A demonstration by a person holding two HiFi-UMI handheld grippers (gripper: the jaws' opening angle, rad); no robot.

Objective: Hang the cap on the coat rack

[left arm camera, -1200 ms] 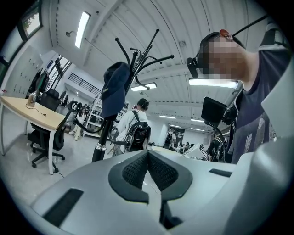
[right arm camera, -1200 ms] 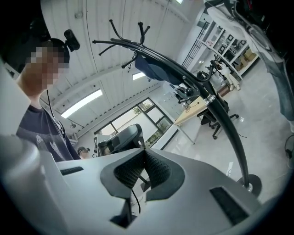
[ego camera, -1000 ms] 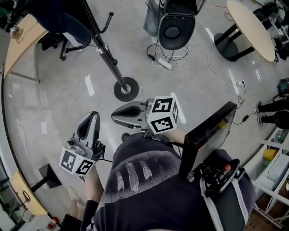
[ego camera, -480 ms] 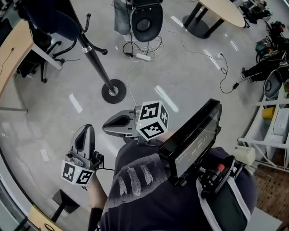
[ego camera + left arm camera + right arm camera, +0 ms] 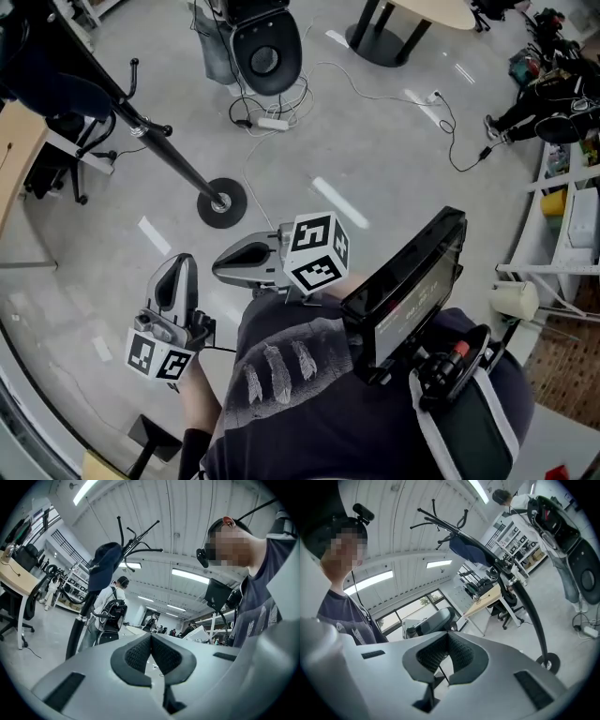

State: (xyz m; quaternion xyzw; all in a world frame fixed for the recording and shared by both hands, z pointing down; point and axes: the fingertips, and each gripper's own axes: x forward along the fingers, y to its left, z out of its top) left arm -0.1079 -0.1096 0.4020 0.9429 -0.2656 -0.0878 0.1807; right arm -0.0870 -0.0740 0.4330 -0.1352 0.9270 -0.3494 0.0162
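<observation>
**Base:** Cap (image 5: 104, 566) location, please?

**Operator:** I see it hanging on the rack (image 5: 77, 630), at the rack's top end, just under the bare prongs (image 5: 140, 531). The right gripper view shows the same: dark blue, up against the upper part of the rack.

**Base:** And the tongs?

**Operator:** Both closed on my feeds. The left gripper (image 5: 180, 267) has its pads (image 5: 136, 653) pressed against each other. The right gripper (image 5: 220, 269) matches it, jaws together and gripping no object.

**Base:** How near are they to the rack?

**Operator:** Well apart from it. In the head view I see both held close in front of the person (image 5: 309, 394), the left pointing forward and the right pointing across toward the left one. The rack's round base (image 5: 222, 202) stands on the floor (image 5: 394, 159) beyond them.
</observation>
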